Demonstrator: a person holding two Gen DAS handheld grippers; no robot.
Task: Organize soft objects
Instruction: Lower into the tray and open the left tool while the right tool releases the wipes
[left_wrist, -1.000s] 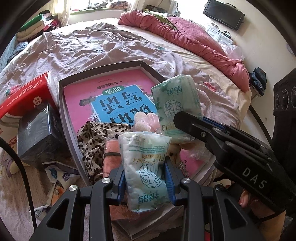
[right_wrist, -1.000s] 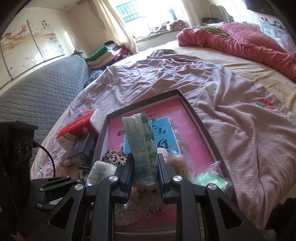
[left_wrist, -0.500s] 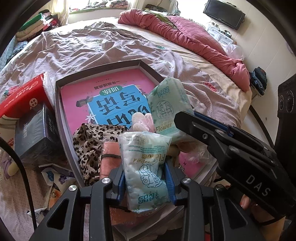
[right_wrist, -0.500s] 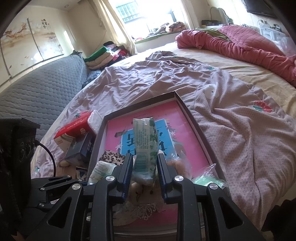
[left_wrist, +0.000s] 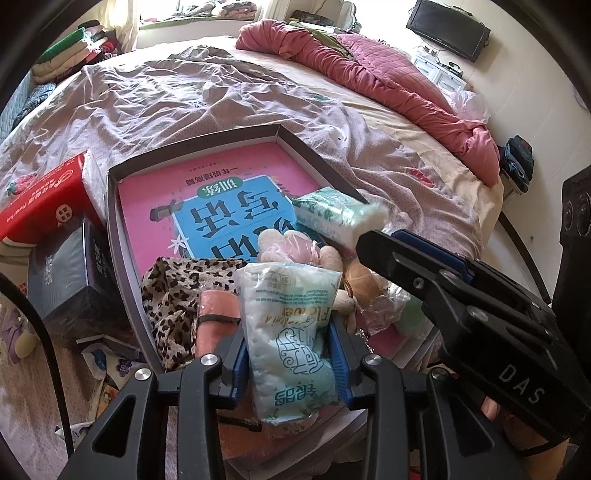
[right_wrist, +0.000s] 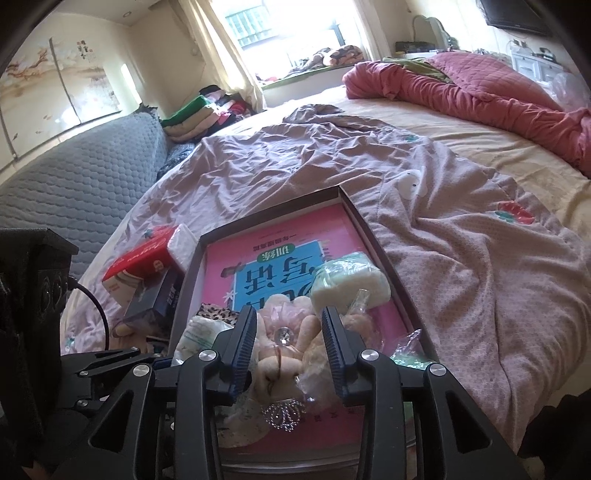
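A shallow dark tray (left_wrist: 199, 151) with a pink book inside lies on the bed; it also shows in the right wrist view (right_wrist: 369, 232). My left gripper (left_wrist: 288, 350) is shut on a pale tissue pack (left_wrist: 291, 339) above the tray's near end. My right gripper (right_wrist: 289, 332) is open and empty over a pink plush toy (right_wrist: 284, 350). A second green tissue pack (right_wrist: 351, 282) lies in the tray just beyond its fingers; it also shows in the left wrist view (left_wrist: 332, 214). A leopard cloth (left_wrist: 177, 291) and a pink roll (left_wrist: 214, 317) lie in the tray's near left.
A red tissue box (left_wrist: 48, 195) and a dark box (left_wrist: 70, 273) sit left of the tray. A pink quilt (left_wrist: 388, 81) lies across the far right of the bed. Folded clothes (right_wrist: 199, 114) are stacked by the window. Litter lies on the floor at the lower left.
My right gripper has opened and let go of the green tissue pack, which now lies flat in the tray by its right wall. My left gripper still holds its pack.
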